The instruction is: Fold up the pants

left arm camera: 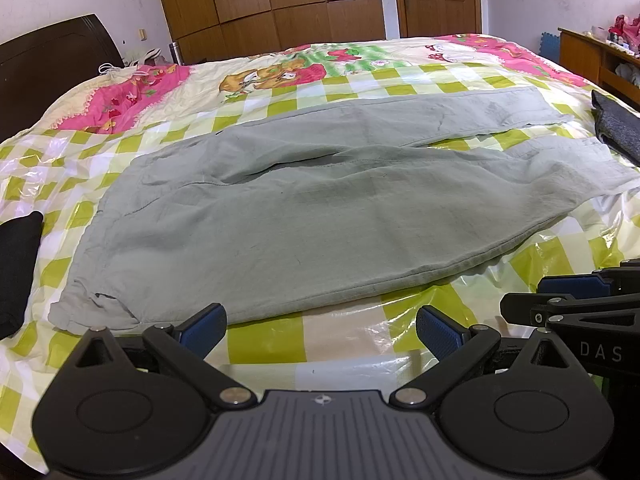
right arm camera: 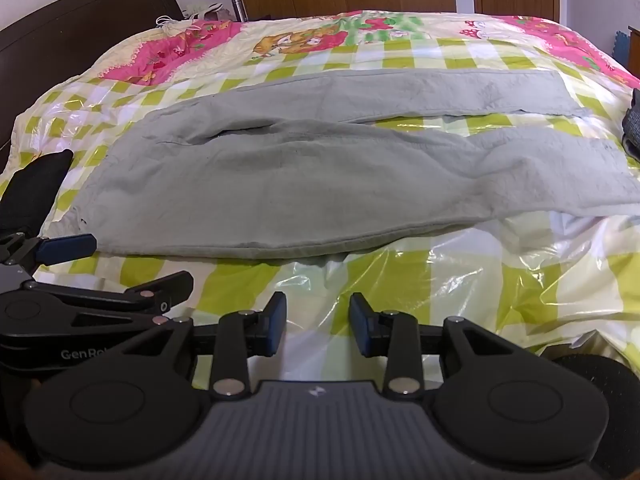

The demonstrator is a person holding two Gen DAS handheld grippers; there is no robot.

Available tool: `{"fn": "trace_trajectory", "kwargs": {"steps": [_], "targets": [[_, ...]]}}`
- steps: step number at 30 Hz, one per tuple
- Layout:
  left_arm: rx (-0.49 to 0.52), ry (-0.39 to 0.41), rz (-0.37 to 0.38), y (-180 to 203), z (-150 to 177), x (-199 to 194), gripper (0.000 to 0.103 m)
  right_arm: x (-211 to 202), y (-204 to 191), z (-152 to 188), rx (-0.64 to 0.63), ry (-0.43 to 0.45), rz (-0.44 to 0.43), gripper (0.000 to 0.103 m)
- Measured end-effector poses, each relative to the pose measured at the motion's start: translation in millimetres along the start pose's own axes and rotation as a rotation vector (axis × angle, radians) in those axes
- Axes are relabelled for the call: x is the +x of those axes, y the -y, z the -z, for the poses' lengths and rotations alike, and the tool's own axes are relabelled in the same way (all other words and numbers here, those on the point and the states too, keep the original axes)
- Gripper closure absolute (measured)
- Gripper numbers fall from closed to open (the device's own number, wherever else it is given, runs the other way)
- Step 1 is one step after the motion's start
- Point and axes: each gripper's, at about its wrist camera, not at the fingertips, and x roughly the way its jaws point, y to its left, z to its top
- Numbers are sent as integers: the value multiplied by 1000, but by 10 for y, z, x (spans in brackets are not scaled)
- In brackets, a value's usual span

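the pale green pants (left arm camera: pixel 320 200) lie spread flat across the bed (left arm camera: pixel 360 76), waistband to the left, both legs running off to the right, on a clear plastic sheet (left arm camera: pixel 540 248) over the checked cover. the left gripper (left arm camera: pixel 322 330) hangs just short of their near edge, its fingers (left arm camera: pixel 204 326) spread wide with nothing between. the right gripper (right arm camera: pixel 318 326) sits beside it, further back from the hem, fingers (right arm camera: pixel 276 324) apart and empty. dark folded clothes (left arm camera: pixel 18 272) rest at the left edge.

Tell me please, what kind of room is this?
Most likely a home bedroom: a wide bed with a colourful quilt, its dark headboard, and a wooden wardrobe beside a door. Green pants lie spread on the bed.
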Motion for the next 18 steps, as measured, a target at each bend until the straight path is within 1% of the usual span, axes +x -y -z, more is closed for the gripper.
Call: {"fn": "trace_trajectory", "kwargs": {"steps": [18], "targets": [[-1, 1, -1, 0, -6, -6, 0, -3, 15, 8, 1, 0, -1, 67]]}}
